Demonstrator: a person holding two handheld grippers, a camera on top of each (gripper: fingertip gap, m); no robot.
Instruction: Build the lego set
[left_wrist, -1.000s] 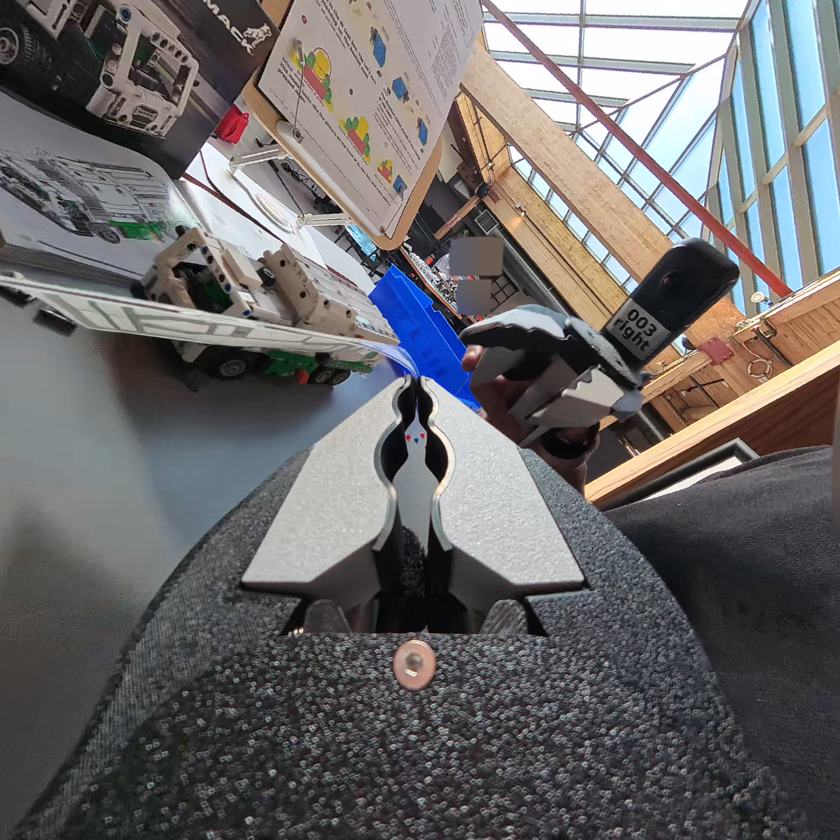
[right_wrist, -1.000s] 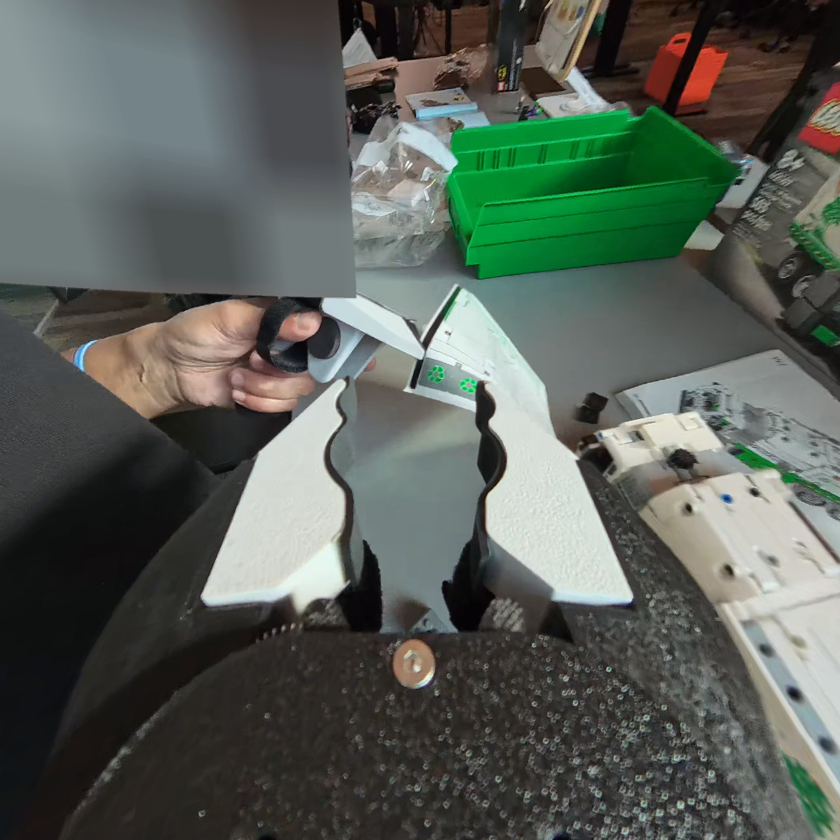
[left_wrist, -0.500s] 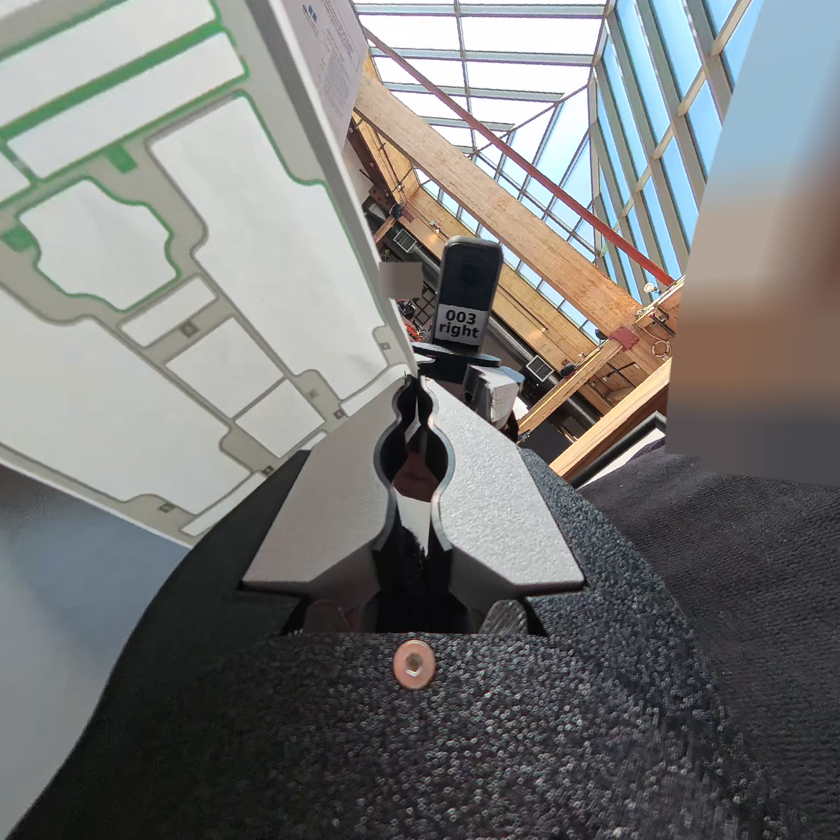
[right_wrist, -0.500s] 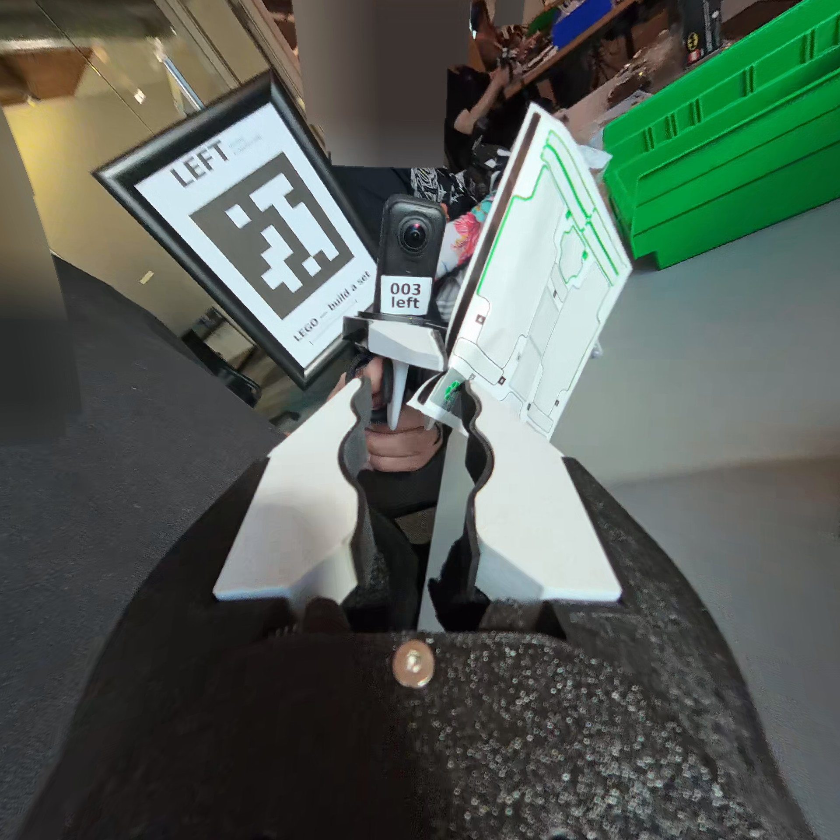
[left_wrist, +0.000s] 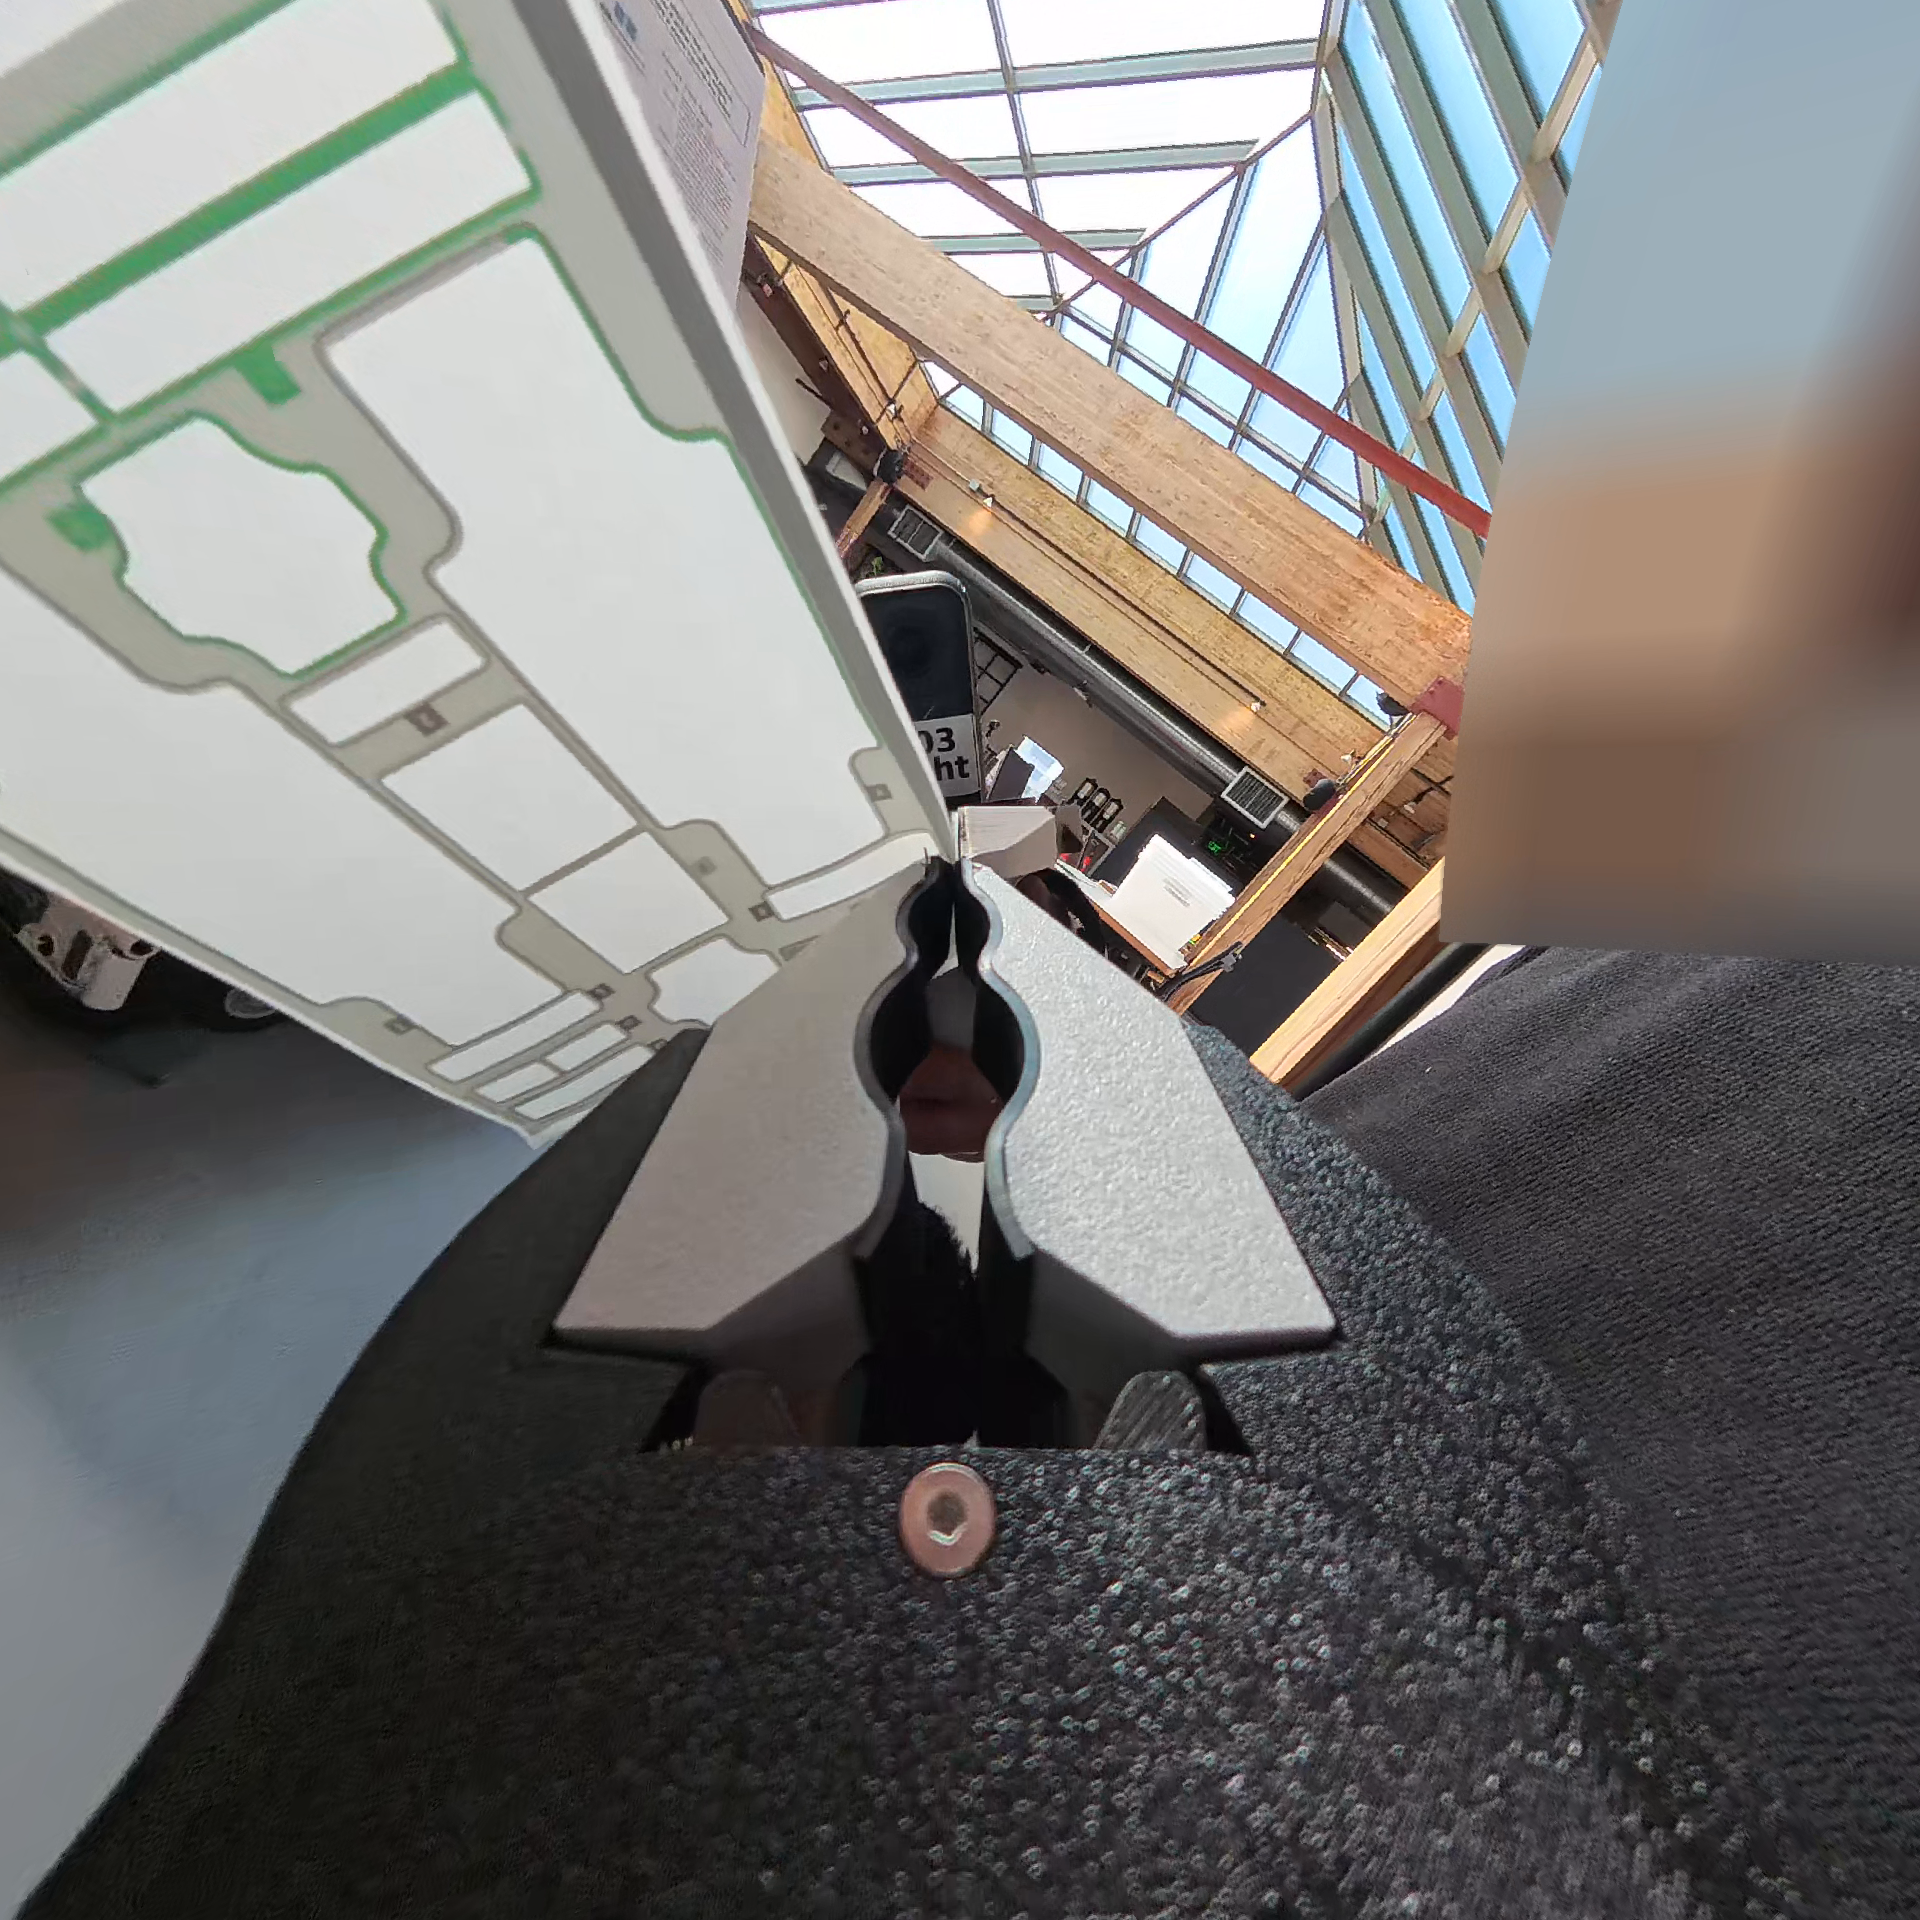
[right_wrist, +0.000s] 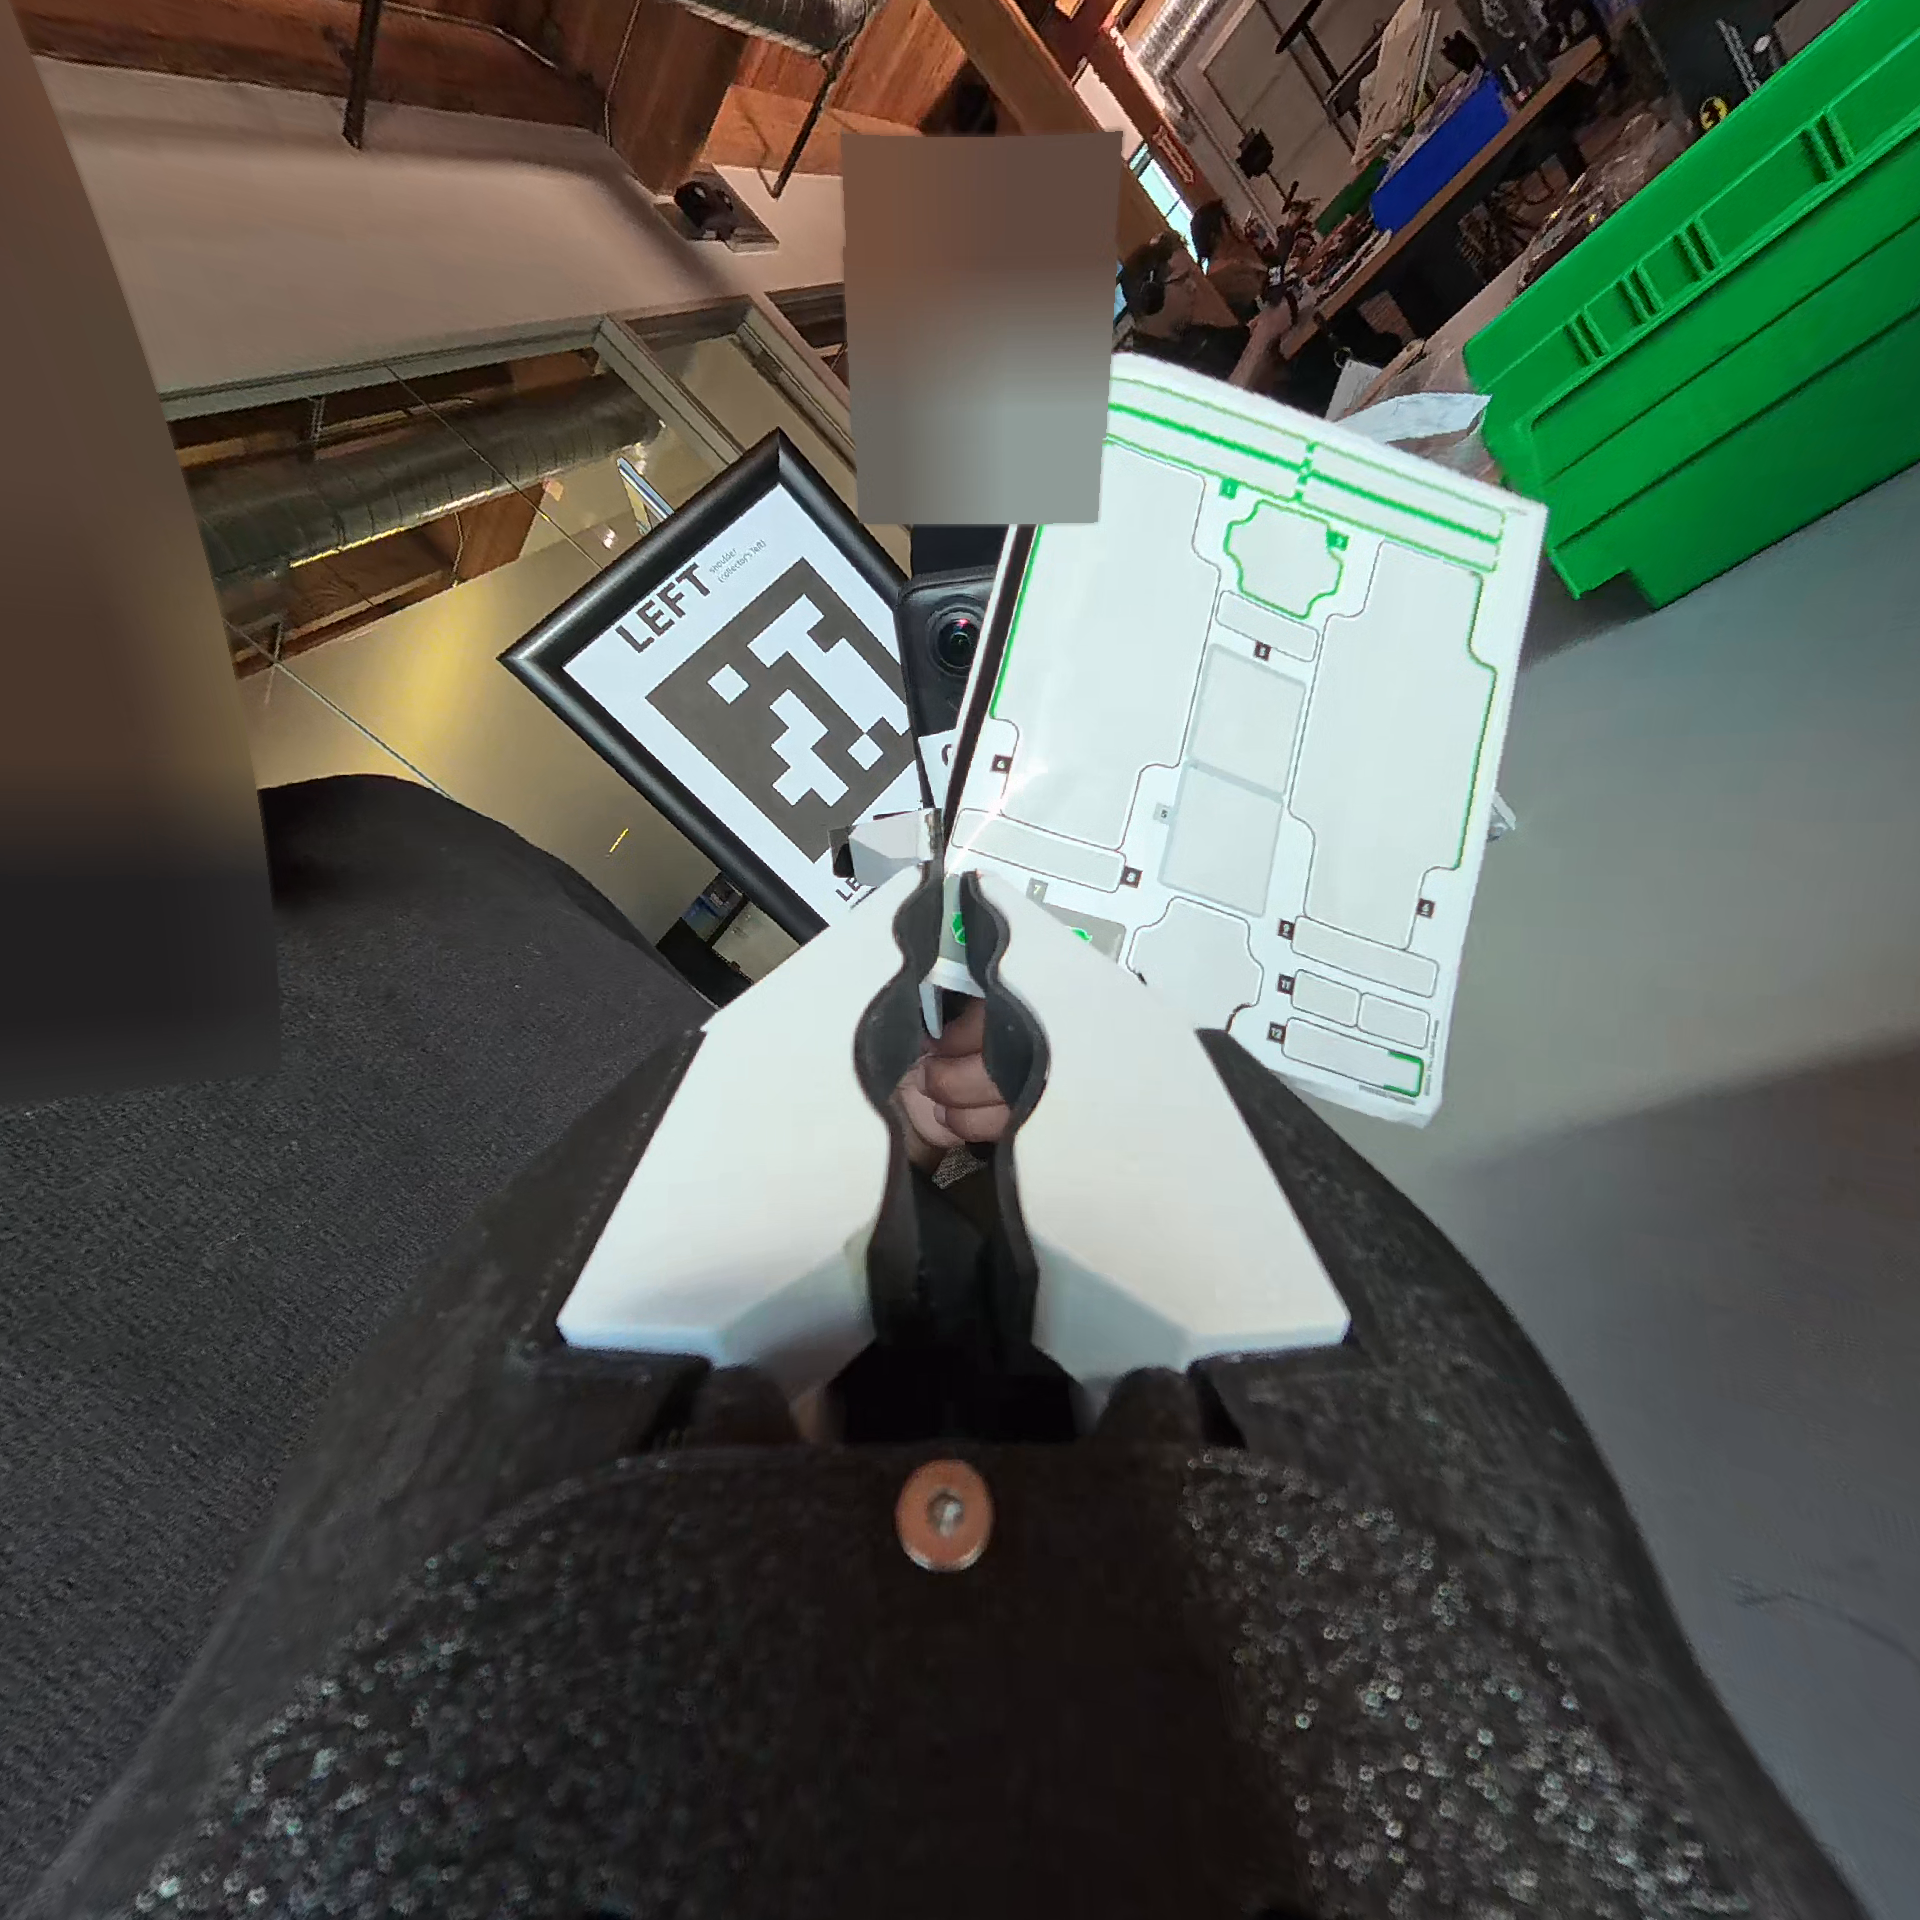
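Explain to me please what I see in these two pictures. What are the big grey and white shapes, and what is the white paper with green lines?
Each picture comes from a camera mounted on a hand-held gripper, looking forward along its two fingers. A person holds one in each hand; there is no robot arm. The left gripper has grey fingers, the right gripper white ones. They face each other, and both are shut on one corner of the sticker sheet, a white sheet with green outlines, held up above the grey table. A green bin stands on the table. Behind the left gripper is a framed sign with a black-and-white code.
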